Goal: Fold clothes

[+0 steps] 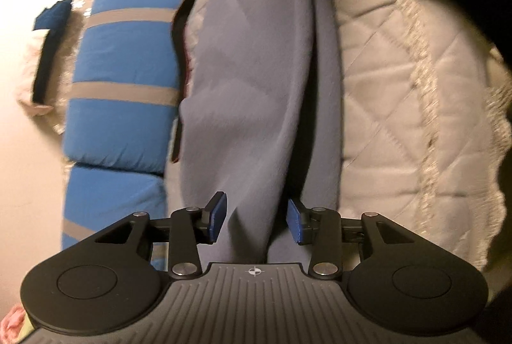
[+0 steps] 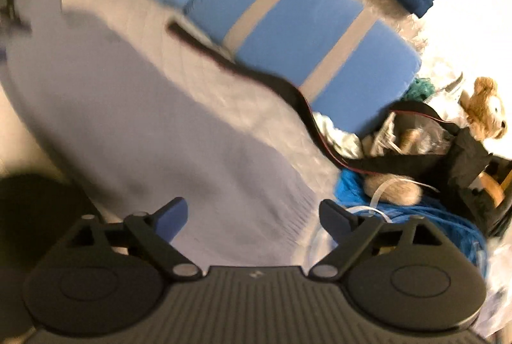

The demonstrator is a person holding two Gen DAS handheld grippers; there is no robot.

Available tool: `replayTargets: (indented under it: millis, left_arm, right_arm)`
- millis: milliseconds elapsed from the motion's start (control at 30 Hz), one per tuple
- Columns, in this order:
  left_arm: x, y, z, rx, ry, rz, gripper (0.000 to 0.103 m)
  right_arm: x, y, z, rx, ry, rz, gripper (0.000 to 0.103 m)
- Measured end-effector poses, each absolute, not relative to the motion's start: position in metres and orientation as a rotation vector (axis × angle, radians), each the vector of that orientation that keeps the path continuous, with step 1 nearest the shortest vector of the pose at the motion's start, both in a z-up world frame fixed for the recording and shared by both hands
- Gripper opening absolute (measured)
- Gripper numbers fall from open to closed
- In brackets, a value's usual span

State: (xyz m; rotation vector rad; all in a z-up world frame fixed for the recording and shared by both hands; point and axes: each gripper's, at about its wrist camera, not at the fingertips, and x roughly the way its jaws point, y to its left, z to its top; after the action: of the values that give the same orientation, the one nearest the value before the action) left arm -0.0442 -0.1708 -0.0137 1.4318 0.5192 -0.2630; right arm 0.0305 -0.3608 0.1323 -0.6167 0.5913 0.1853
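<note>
A grey-lavender garment (image 1: 256, 72) lies stretched out on a white quilted bedspread (image 1: 400, 88). My left gripper (image 1: 257, 219) is open, its blue pads (image 1: 217, 216) standing either side of a raised fold of the garment, not closed on it. In the right wrist view the same garment (image 2: 128, 107) spreads from far left to its ribbed hem, and my right gripper (image 2: 252, 219) is open wide over that hem. The view is motion-blurred.
A blue cushion with grey stripes (image 1: 128, 72) (image 2: 304, 24) lies along the bed's far side. A black strap with red edging (image 2: 272, 84) runs beside it. A teddy bear (image 2: 486, 107), blue yarn-like fabric (image 2: 416, 222) and dark clutter (image 2: 464, 158) lie at the right.
</note>
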Motion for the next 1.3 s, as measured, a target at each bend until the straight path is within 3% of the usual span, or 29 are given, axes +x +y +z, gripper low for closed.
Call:
replayTargets:
  millis: [433,1300]
  left_arm:
    - [-0.049,-0.169,-0.016,1.393,0.449,-0.150,0.039]
    - [-0.041,-0.153,-0.005,1.315,0.508,-0.172,0.039]
  right_arm:
    - [0.013,-0.177,0.092,-0.827,0.389,0.495,0.100]
    - [0.045,-0.160,0.162,-0.715,0.436,0.338,0.103]
